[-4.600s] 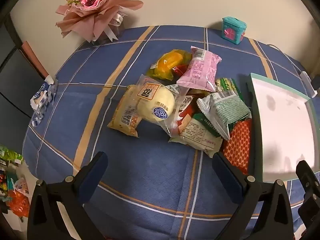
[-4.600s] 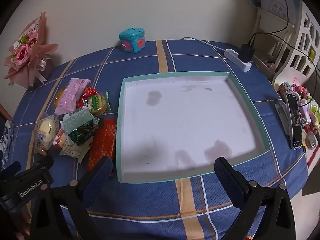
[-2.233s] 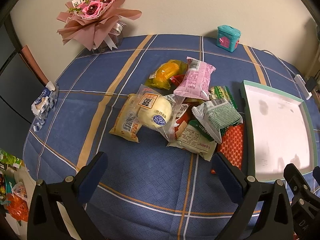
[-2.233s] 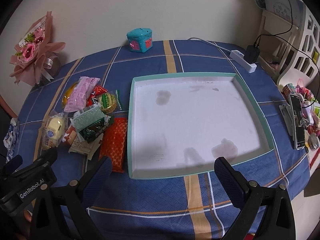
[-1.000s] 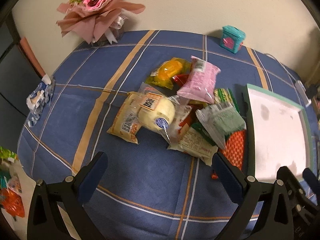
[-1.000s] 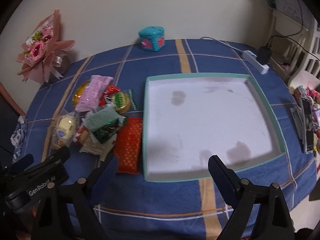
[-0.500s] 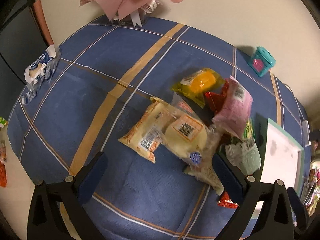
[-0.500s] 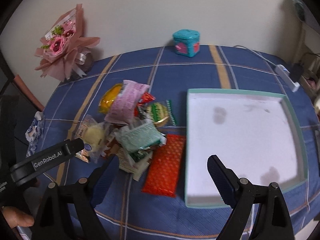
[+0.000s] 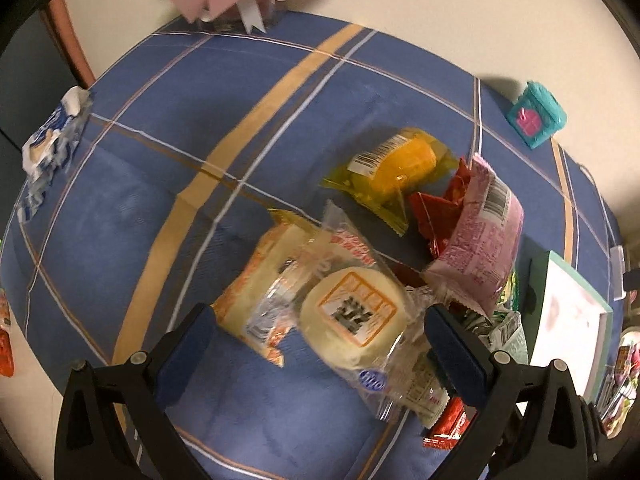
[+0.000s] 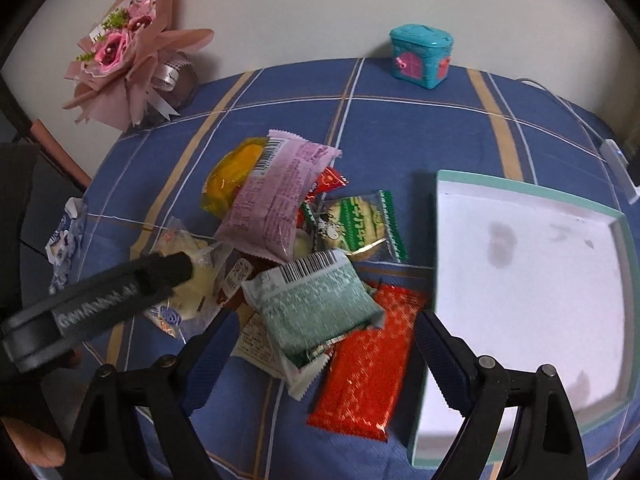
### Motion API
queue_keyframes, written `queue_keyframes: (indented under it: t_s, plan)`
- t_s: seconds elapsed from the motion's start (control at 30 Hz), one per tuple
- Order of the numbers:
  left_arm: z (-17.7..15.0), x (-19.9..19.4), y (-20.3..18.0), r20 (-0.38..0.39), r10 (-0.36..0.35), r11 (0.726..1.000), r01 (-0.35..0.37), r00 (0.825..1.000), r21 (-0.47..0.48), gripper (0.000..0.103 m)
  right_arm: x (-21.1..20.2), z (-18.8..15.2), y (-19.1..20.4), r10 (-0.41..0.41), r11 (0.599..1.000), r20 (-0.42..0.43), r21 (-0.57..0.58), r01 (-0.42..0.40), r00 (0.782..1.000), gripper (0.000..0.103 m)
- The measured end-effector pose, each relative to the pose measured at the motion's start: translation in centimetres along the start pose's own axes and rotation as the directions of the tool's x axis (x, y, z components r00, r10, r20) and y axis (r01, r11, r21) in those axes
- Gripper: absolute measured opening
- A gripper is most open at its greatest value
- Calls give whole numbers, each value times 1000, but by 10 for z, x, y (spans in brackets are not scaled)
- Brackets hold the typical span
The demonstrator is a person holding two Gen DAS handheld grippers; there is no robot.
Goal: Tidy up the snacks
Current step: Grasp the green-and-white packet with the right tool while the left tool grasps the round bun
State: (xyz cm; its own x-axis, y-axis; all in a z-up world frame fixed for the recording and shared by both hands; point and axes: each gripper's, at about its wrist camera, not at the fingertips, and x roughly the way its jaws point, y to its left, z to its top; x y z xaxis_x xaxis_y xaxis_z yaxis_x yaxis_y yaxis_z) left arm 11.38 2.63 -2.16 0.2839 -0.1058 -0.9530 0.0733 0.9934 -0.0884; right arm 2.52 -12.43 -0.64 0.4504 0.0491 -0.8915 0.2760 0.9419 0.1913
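- While its jaws stand wide apart and hold nothing, the left gripper (image 9: 318,340) points steeply down at the heap of snacks, with a clear-wrapped round bun (image 9: 354,318) lying between its blue fingers (image 9: 188,344), neither pad pressing on it.
- Just beside that bun on its left lies a pale bread packet (image 9: 256,284), partly under it.
- Equally wide and empty, the right gripper (image 10: 322,354) hangs over the heap's nearer edge, its fingers either side of a green-grey packet (image 10: 316,304) and a red patterned packet (image 10: 368,364), touching neither as far as can be seen.
- Seen from the right wrist, the left gripper's black body crosses the lower left, with a bit of a hand (image 10: 34,446) at the bottom corner.
- Farther out in the heap sit a pink packet (image 10: 276,196), a yellow-wrapped cake (image 9: 400,166) and a green biscuit packet (image 10: 360,220).
- A teal-rimmed white tray (image 10: 624,248) lies just right of the snacks on the blue checked tablecloth (image 10: 400,120), with no snack in it.
- Along the wall stand a pink bouquet (image 10: 128,48) and a small teal box (image 10: 420,56).
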Motion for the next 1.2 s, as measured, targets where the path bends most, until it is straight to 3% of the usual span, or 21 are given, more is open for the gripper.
queue_keyframes:
  t_s: [0.2,0.53,0.93,1.0,1.2]
  plan:
    - [0,11,-11,-23,13,1000,-13,1000,22,103,19,2,-1,13,1000,-46,8,-12,999,74]
    - [-1,7,-19,2,43,998,-43,999,48,91,13,-3,-12,29,999,-39,38,-27,999,65]
    - [-7,-4,-24,33,76,994,-79,997,78,64,3,-13,-30,54,995,-29,84,-51,998,63]
    - [-8,-5,-24,32,66,995,-68,997,74,51,1,-15,-31,57,995,-27,87,-55,998,63]
    - [-5,-4,-26,38,73,995,-76,997,71,49,-6,-19,-37,69,993,-18,97,-67,997,63]
